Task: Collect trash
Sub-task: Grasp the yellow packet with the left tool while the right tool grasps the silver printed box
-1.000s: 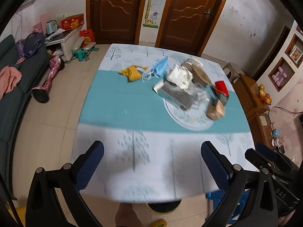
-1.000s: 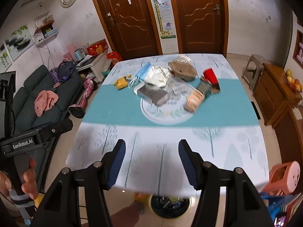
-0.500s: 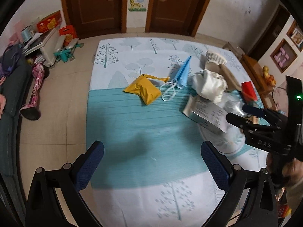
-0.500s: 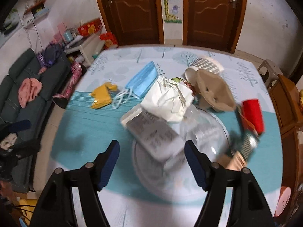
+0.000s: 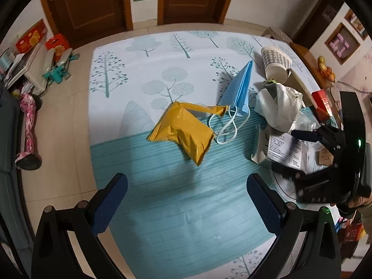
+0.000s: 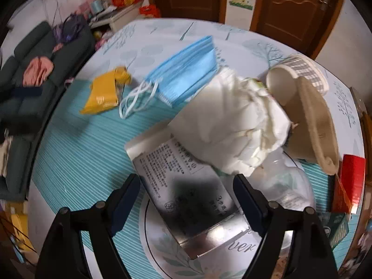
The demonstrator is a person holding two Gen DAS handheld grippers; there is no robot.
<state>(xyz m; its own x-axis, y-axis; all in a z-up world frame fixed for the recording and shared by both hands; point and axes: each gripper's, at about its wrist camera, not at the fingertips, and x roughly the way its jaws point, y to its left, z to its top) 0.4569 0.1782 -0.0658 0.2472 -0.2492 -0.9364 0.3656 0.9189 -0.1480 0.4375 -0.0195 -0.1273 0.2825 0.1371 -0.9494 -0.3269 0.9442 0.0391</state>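
Observation:
Trash lies on the table. A yellow wrapper (image 5: 186, 129) lies just ahead of my open left gripper (image 5: 186, 200); it also shows in the right wrist view (image 6: 103, 93). A blue face mask (image 5: 240, 90) (image 6: 186, 69) lies beyond it. My open right gripper (image 6: 187, 200) hovers over a silver printed carton (image 6: 186, 186) (image 5: 283, 150), its fingers on either side of it. A crumpled white bag (image 6: 234, 121) (image 5: 279, 107) rests against the carton. The right gripper body shows at the right of the left wrist view (image 5: 325, 162).
A checked paper cup (image 6: 300, 69) (image 5: 275, 62), a brown pulp tray (image 6: 316, 121), a red box (image 6: 352, 174) and a clear plastic bottle (image 6: 286, 186) crowd the right of the table around a round white plate (image 6: 160, 244). A sofa (image 6: 30, 76) stands left.
Both grippers have moved forward and lower over the table. The left has closed in on the yellow wrapper, the right on the silver carton. Both stay open.

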